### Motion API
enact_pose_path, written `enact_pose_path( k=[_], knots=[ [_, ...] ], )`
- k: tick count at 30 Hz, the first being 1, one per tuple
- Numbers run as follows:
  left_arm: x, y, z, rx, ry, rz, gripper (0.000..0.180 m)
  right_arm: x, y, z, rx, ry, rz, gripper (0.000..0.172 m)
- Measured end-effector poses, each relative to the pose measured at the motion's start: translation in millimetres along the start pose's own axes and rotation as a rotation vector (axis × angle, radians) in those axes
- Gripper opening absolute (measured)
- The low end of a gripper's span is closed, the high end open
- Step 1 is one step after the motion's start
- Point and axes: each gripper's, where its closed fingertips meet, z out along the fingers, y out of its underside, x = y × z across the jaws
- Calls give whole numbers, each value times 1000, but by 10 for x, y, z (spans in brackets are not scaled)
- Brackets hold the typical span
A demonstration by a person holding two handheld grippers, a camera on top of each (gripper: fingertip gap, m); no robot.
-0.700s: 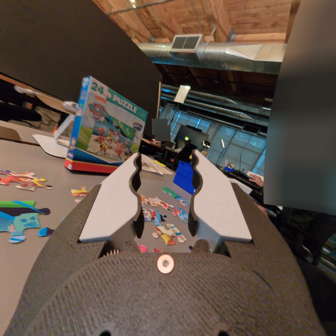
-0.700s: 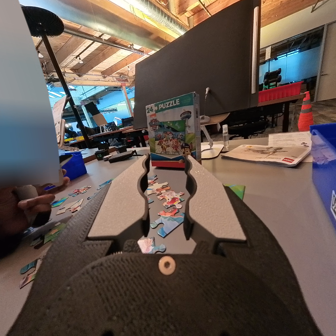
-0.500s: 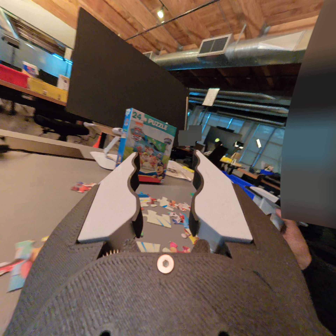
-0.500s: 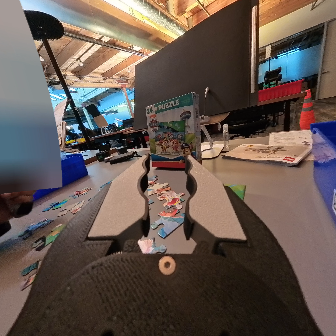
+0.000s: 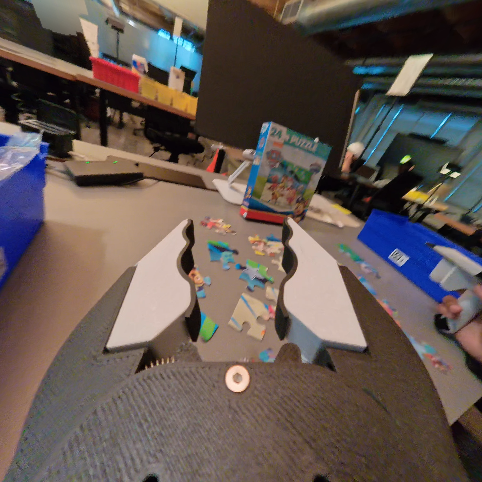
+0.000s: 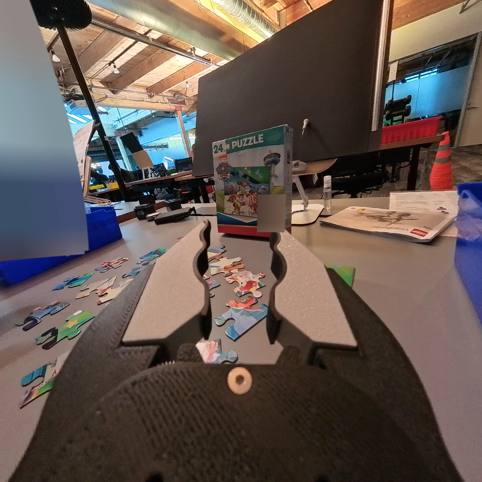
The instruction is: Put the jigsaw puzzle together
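Several colourful jigsaw pieces (image 5: pixel 254 275) lie loose on the grey table (image 5: pixel 104 247). A puzzle box (image 5: pixel 283 174) stands upright behind them; it also shows in the right wrist view (image 6: pixel 251 180). My left gripper (image 5: pixel 237 224) is open and empty, above the pieces. My right gripper (image 6: pixel 241 229) is open and empty, low over the table, with jigsaw pieces (image 6: pixel 243 281) lying on the table under its fingers. A hand with the other gripper (image 5: pixel 459 281) shows at the right edge of the left wrist view.
Blue bins stand at the left (image 5: pixel 20 203) and right (image 5: pixel 407 242) of the left wrist view, and at both sides in the right wrist view (image 6: pixel 104 229). A booklet (image 6: pixel 388 221), a small clear bottle (image 6: pixel 327 191), a white lamp base (image 6: pixel 303 216) and black devices (image 6: pixel 172 214) sit behind. My hands' fingertips stand some 40 centimeters from each other.
My left gripper has swung left and tilted down toward the pieces, and its jaws opened wider. My right gripper stayed almost in place and its jaws opened a little. Neither took hold of anything.
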Motion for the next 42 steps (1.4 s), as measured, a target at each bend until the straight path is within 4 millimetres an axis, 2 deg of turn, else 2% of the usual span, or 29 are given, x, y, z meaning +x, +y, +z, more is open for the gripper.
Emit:
enact_pose_path(
  k=[2, 4, 6, 8, 10, 19, 23, 27, 31, 35, 42],
  knots=[
    [-42, 100, -65, -94, -24, 14, 71, -2, 5, 3, -2, -1, 1, 44],
    [-18, 229, -132, -212, 23, -33, 81, -1, 6, 4, -2, -2, 3, 44],
    [-32, 306, -202, -282, 53, -33, 71, -1, 9, 3, -3, -2, 5, 44],
    [-170, 348, -248, -301, -15, 17, 74, 2, 9, 2, -4, 1, 2, 44],
    [-224, 388, -261, -300, -54, 54, 74, 5, 12, 2, -6, 5, -4, 44],
    [-26, 806, -102, -374, 47, 26, 72, -5, 36, 13, -20, 10, -24, 44],
    [71, 834, -66, -362, 104, -35, 68, -6, 41, 16, -22, 8, -21, 44],
    [95, 933, -26, -406, 93, -5, 69, -6, 45, 18, -24, 6, -17, 44],
    [181, 930, 29, -409, 104, -1, 69, -3, 47, 21, -24, 4, -11, 44],
    [83, 984, 74, -432, 44, 48, 68, 4, 50, 29, -27, 5, -8, 44],
    [-288, 1059, 213, -527, -134, 191, 66, 22, 59, 48, -32, 10, -8, 44]
  ],
)
